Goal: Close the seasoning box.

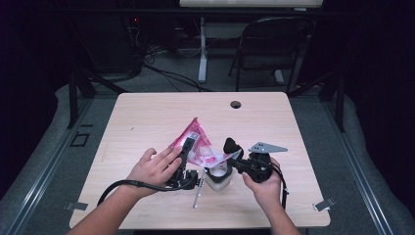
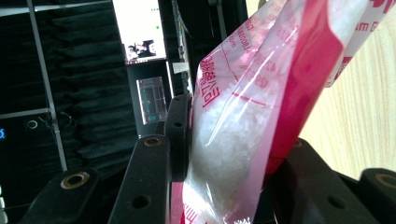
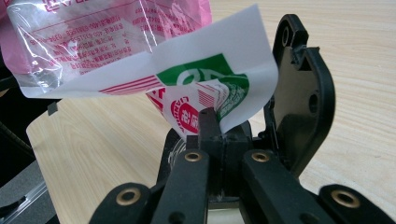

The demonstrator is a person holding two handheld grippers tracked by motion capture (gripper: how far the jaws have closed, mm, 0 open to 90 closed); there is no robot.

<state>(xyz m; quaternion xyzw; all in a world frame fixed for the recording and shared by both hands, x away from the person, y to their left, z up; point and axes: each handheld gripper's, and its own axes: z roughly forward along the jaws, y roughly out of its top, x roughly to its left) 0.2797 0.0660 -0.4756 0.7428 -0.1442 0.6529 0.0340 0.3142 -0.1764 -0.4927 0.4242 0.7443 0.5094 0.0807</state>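
Note:
A pink and clear plastic bag [image 1: 198,142] of white granules hangs tilted over the middle of the wooden table [image 1: 147,117]. My left gripper [image 1: 188,147] is shut on the bag's full body [image 2: 243,116], which bulges between the two jaws. My right gripper [image 1: 231,157] is shut on the bag's printed white corner [image 3: 210,88], pinched flat between the fingertips [image 3: 208,122]. Under that corner stands a small clear container [image 1: 218,177]. Its black flip lid [image 1: 231,145] stands open, close beside the right jaws [image 3: 303,93].
A round cable hole [image 1: 236,104] sits near the table's far edge. Behind the table stand a dark folding chair [image 1: 274,44] and a white desk leg [image 1: 202,54]. Metal clips [image 1: 324,204] mark the near corners. The light wood around the hands is bare.

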